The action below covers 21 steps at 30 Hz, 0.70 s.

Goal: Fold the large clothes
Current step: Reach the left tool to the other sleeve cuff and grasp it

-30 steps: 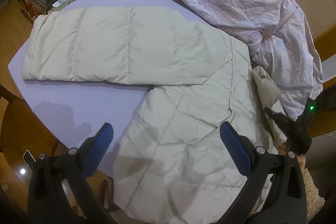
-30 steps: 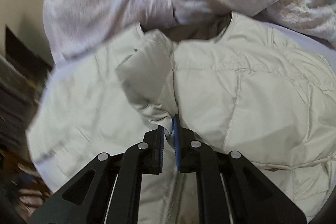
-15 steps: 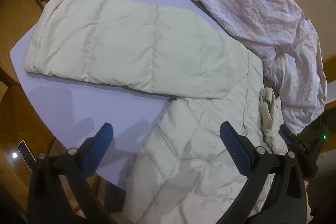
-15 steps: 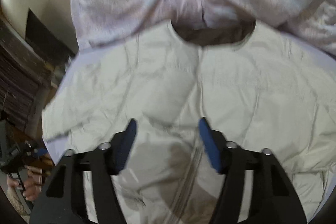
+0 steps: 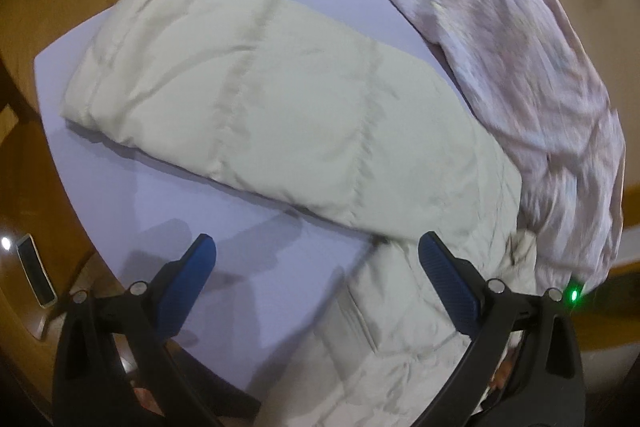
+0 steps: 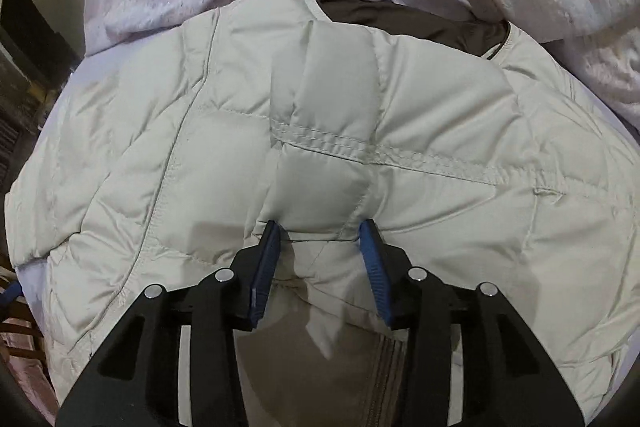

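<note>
Left wrist view: the left gripper hangs spread wide over the near edge of a lavender table, holding nothing. Just past its fingertips a cream puffer jacket lies flat, one sleeve stretched toward the table's far left corner. A phone sits on the wooden floor off the left edge. A pink blanket is heaped along the far right edge, touching the jacket. In the right wrist view, the right gripper is partly spread, its blue pads flanking a raised ridge of jacket fabric below the collar.
</note>
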Each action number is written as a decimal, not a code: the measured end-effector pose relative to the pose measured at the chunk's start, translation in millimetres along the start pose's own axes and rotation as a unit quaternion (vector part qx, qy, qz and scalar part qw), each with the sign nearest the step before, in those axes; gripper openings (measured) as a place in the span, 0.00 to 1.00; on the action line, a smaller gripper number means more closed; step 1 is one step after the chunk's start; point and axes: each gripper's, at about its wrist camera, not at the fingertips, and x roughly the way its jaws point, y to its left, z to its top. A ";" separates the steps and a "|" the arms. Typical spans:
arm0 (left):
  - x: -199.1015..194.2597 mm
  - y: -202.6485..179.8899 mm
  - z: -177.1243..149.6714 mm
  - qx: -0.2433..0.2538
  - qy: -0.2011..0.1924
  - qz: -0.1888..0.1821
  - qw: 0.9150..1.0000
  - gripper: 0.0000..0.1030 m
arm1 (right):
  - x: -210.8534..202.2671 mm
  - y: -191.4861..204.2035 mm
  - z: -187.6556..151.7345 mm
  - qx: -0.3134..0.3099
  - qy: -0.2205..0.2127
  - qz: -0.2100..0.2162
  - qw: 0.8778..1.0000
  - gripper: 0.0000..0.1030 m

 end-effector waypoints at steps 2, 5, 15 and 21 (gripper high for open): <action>1.8 15.0 6.4 -0.036 -0.012 -0.005 0.999 0.95 | 0.8 -3.0 1.0 0.001 0.001 0.012 1.000 0.44; 3.7 35.3 14.4 -0.090 -0.027 -0.016 0.995 0.93 | 0.1 -4.0 -0.3 0.001 -0.004 0.016 1.000 0.44; 0.3 72.4 30.8 -0.171 -0.081 -0.033 0.981 0.78 | -1.0 -2.5 -1.7 0.003 -0.007 0.016 1.000 0.44; 1.7 84.3 35.6 -0.197 -0.099 -0.036 0.975 0.45 | -1.7 -3.6 -2.0 0.004 -0.008 0.017 1.000 0.44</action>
